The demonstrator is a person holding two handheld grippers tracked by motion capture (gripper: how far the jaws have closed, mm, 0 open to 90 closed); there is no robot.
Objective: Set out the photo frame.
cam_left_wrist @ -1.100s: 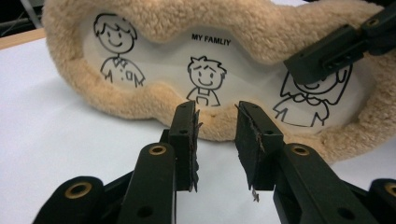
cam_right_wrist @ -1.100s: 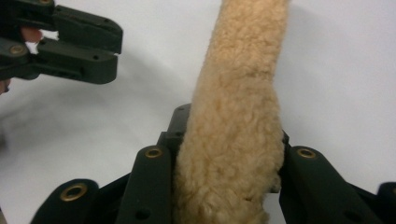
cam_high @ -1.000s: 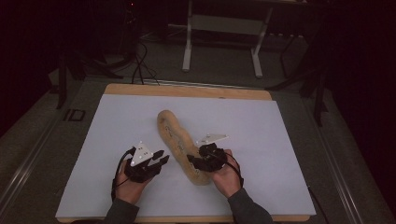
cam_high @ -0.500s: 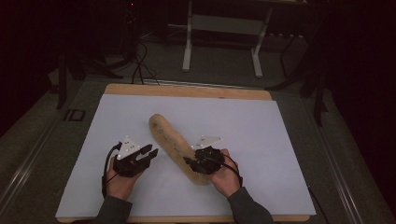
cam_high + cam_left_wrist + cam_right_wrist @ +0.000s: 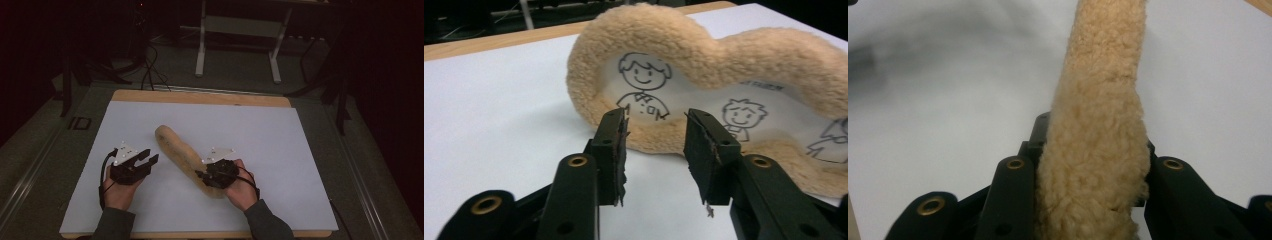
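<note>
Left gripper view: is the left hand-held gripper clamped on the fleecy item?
No, the left hand-held gripper stands open, short of the fleecy item.

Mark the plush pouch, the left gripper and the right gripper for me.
Plush pouch (image 5: 176,150): high view, middle of its fleece body.
Left gripper (image 5: 148,157): high view, between its open fingertips.
Right gripper (image 5: 201,176): high view, fingertips clamped on the pouch.

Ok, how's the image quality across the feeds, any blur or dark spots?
High view: dim, room beyond the table nearly black, white mat evenly lit. Left gripper view: sharp on the fleece pouch and its cartoon print. Right gripper view: fleece crisp between the jaws, upper-left background smeared and grey.
</note>
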